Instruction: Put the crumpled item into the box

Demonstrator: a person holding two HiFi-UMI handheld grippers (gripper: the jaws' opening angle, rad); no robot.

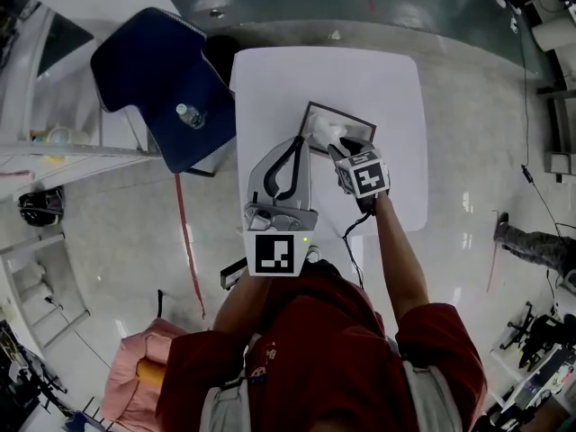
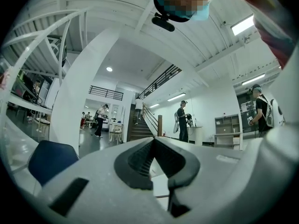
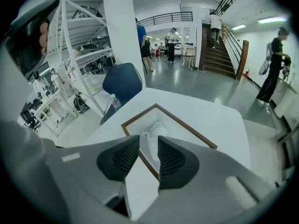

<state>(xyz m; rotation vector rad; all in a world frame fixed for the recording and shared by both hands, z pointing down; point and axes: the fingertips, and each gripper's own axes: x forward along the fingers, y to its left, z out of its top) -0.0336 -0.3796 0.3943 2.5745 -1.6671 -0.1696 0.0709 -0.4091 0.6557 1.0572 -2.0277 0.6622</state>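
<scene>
The crumpled item [image 1: 324, 135] is lying in the box [image 1: 346, 115] on the table [image 1: 270, 88], white on the white floor. My right gripper [image 1: 337, 149] is hovering over the box's near edge, jaws slightly apart with nothing between them. My left gripper [image 1: 301, 142] is hanging just left of it, tips closed together and empty. Its own view is showing only the hall beyond, while the right gripper view is looking into the box.
</scene>
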